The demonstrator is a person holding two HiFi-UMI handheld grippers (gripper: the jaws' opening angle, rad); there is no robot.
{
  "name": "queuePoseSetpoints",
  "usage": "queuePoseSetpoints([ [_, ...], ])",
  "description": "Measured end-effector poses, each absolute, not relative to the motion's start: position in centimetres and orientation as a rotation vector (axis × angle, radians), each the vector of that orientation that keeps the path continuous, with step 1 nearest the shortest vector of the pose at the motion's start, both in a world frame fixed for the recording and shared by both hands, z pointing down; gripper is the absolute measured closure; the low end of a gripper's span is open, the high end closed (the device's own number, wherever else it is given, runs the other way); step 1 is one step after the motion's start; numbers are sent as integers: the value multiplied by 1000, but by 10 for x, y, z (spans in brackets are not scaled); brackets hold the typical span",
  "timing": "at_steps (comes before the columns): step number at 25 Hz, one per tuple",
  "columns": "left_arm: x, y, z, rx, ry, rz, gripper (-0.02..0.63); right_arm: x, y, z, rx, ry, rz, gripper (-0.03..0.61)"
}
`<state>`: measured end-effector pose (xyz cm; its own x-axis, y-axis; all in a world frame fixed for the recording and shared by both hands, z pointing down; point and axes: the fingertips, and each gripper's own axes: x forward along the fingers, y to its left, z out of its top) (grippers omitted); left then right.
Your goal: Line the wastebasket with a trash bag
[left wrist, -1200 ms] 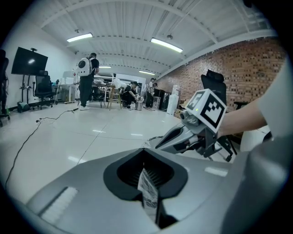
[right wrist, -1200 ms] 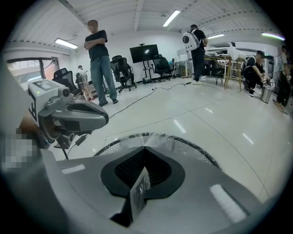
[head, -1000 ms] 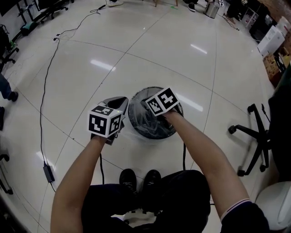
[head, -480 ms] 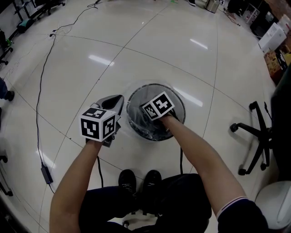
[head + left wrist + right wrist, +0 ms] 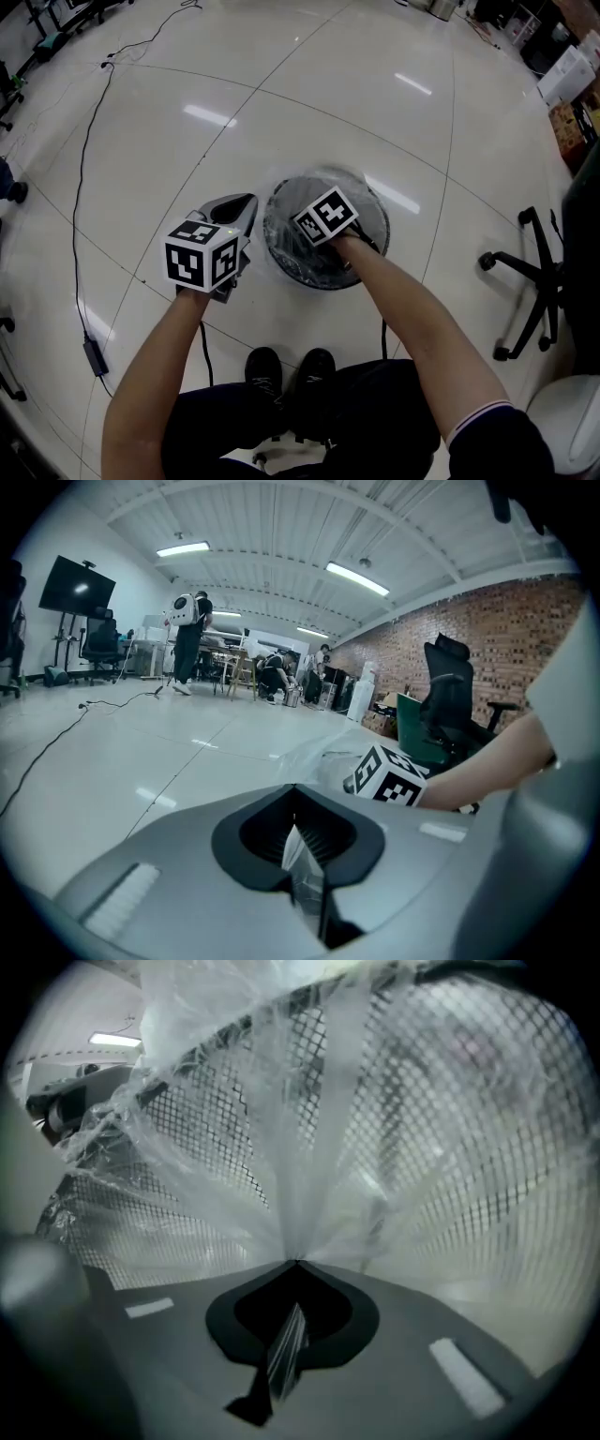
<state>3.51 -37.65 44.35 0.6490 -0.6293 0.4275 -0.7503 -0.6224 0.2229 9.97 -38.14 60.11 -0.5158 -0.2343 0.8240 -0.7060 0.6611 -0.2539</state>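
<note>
**Head view.** The wastebasket (image 5: 380,220) stands on the floor (image 5: 281,84) just ahead of the person's shoes. The clear trash bag (image 5: 309,265) is already inside it, with film showing round the rim.

Main risk: nothing steadies the basket on this glossy floor. A sideways tug on the film could slide or tip it.

The right hand-held gripper (image 5: 317,223) reaches down inside the basket, its forearm sloping steeply over the near rim. The left hand-held gripper (image 5: 242,208) sits just outside the left rim. It points only slightly downward, forearm extended.

**Left gripper view.** The jaws are closed, and a thin strip of clear film shows pinched between the pads. I judge this a grip on the bag's edge. Beyond the tips, loose film (image 5: 314,752) runs toward the right-hand unit.

Risk: with so little film caught, the edge could slip free if the other hand pulls the film taut.

**Right gripper view.** The jaws are closed on the bag. Its film (image 5: 309,1147) fans out from the tips in tight pleats against the mesh wall (image 5: 487,1176).

- Risk: pushing this pinch deeper may drag the bag's mouth off the rim and into the basket.
- Risk: it may also stretch the thin film over the mesh until it tears.

I judge that this pinch should be let go once the bag reaches the basket's bottom.
</note>
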Motion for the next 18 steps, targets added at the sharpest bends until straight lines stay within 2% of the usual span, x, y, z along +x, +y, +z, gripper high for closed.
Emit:
queuePoseSetpoints([
  [8,41,-374,447,2490,-1073,463,603,100,-381,588,734,-2101,738,575],
  [11,40,-372,448,2486,-1074,472,603,99,-379,574,738,-2126,745,531],
  [18,36,-368,446,2483,-1084,492,603,103,-375,535,767,-2171,719,523],
])
